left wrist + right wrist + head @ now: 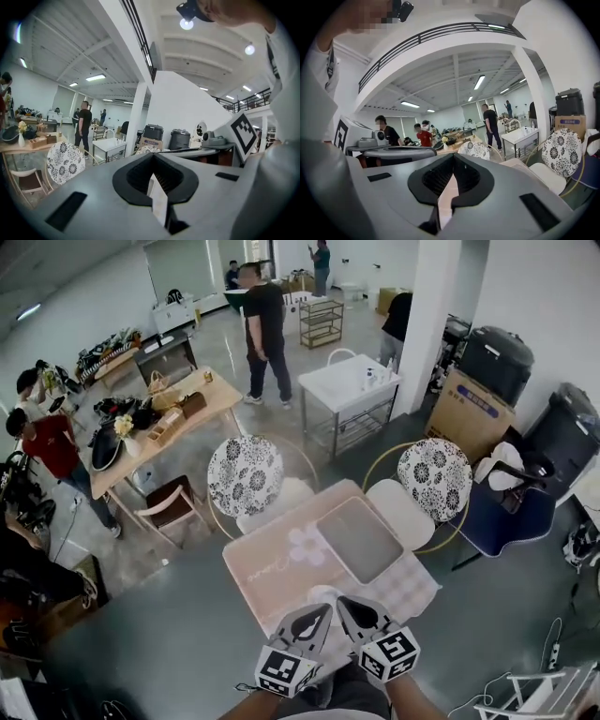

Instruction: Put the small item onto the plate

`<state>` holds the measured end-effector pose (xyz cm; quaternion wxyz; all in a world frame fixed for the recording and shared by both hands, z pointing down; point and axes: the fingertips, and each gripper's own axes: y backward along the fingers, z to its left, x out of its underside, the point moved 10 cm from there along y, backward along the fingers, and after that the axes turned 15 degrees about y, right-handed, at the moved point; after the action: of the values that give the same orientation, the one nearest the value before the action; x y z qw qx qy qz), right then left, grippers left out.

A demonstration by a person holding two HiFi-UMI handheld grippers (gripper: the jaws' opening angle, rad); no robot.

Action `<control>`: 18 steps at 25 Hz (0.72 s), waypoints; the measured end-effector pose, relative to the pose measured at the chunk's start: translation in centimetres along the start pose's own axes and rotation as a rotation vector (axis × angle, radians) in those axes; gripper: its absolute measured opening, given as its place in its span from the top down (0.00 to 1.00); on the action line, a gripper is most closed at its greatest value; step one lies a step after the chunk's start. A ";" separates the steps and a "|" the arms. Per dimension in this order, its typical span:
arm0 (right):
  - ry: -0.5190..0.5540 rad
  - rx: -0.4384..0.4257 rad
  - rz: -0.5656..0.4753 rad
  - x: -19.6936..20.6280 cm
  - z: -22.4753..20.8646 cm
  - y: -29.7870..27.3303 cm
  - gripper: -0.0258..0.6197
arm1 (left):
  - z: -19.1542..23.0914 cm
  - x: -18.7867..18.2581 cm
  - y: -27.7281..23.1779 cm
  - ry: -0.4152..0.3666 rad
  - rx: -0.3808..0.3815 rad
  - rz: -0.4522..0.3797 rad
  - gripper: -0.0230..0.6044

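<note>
Left gripper [317, 617], right gripper [352, 611]: both clenched, empty, tips side by side at the table [272, 577] edge, 6 o'clock. Plate [322, 594]: presumably the pale disc just beyond the tips, 12 o'clock, equally near either. Small item: not discernible. Grey tray [359, 538]: farther, 1 o'clock.

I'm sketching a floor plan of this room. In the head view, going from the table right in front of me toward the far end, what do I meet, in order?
Grey tray → left floral-backed chair → white sink stand → person in black → metal shelf cart.
</note>
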<state>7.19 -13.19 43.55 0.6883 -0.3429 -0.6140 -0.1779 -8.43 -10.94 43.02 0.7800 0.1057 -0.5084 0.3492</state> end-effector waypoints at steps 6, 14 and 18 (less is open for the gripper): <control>0.012 0.017 -0.045 -2.4 0.5 1.6 0.94 | -1.8 -2.1 1.2 -0.017 0.010 -0.029 0.96; 0.041 0.044 -0.102 -5.2 1.1 2.9 0.94 | -3.7 -4.4 2.1 -0.054 0.037 -0.064 0.95; 0.043 0.058 -0.128 -6.2 1.3 3.5 0.94 | -4.4 -5.1 2.6 -0.072 0.051 -0.082 0.95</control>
<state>7.48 -10.97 36.70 0.6982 -0.2792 -0.6245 -0.2109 -8.17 -9.01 36.13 0.7718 0.1586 -0.5225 0.3258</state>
